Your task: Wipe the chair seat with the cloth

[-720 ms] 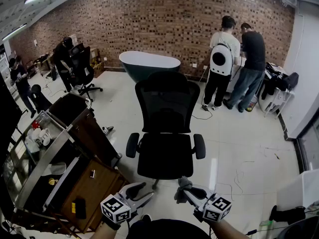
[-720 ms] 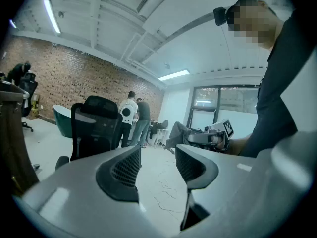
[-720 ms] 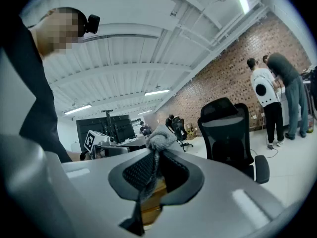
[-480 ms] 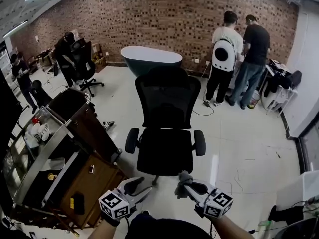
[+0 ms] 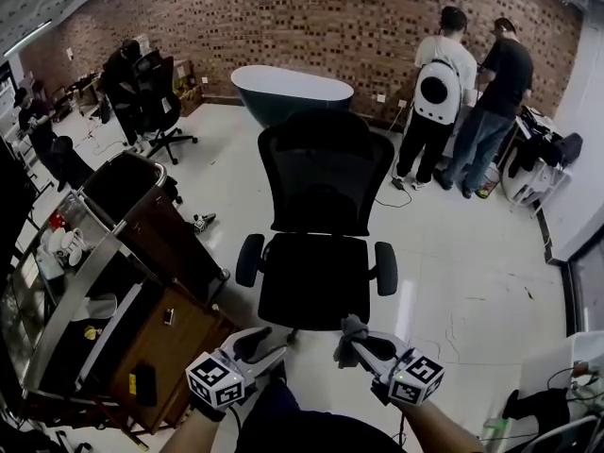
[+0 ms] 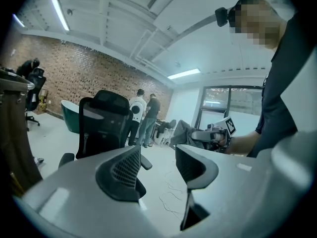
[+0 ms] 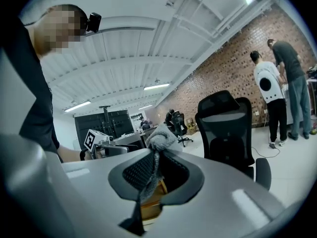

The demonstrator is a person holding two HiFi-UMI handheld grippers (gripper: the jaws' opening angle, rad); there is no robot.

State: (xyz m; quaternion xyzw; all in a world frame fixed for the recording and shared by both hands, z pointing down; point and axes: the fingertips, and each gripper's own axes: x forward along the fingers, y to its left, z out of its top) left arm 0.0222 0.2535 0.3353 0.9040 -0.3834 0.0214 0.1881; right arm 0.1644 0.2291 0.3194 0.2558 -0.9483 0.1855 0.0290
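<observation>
Head view puts the black mesh chair seat [image 5: 314, 286] straight ahead, nearest the right gripper [image 5: 355, 342], which pinches a crumpled grey cloth [image 5: 349, 328] just short of its front edge; the left gripper [image 5: 261, 345] gapes empty.

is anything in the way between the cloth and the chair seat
Nothing visible. The right gripper holds the cloth just short of the seat's front edge, with only floor between; the seat is bare.

Room: brick wall [image 5: 283, 17] at rear, glossy white floor [image 5: 453, 253], strip lights [image 6: 59, 14] on a white ceiling. Dark oval tub [image 5: 288, 92] against the wall; wooden cabinet [image 5: 170, 347] at left; far chair [image 5: 156, 111] at upper left; two people [image 5: 444, 74] standing at right
</observation>
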